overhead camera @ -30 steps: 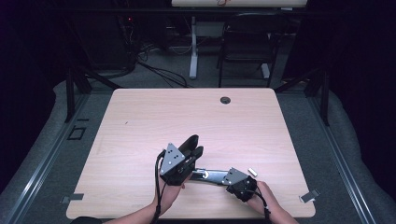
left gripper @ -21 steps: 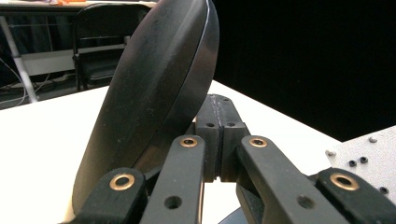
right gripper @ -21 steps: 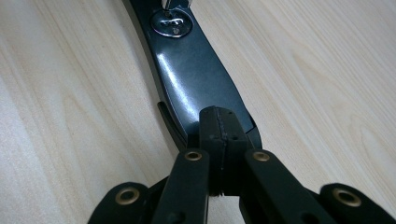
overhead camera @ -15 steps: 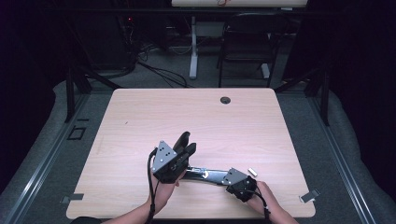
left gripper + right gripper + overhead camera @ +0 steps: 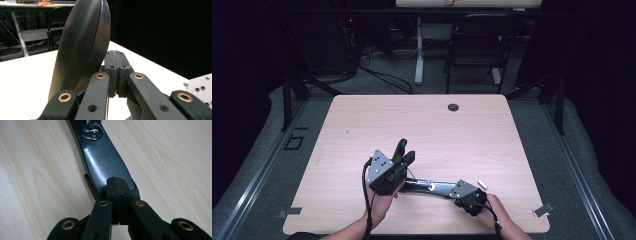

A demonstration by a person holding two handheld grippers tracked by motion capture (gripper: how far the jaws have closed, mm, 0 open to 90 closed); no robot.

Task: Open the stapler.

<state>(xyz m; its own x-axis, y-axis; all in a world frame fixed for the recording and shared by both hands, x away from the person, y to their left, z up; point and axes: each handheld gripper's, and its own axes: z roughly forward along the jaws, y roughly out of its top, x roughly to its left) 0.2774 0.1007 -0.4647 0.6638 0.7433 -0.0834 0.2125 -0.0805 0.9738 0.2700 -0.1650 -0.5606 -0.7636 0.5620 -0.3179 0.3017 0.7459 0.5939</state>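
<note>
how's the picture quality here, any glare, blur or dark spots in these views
High view: wooden table evenly lit, room behind it dark. Left gripper view: table blown out white, the near curved black plastic handle slightly soft. Right gripper view: sharp, with a glare streak on the dark glossy tool body.

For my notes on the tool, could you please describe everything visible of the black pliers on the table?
The pliers are dark, glossy metal with a shiny rivet at the pivot. They lie near the front edge of the wooden table, between both grippers. One black handle rises beside the left gripper. The right gripper, jaws shut, rests over the flat handle end.
</note>
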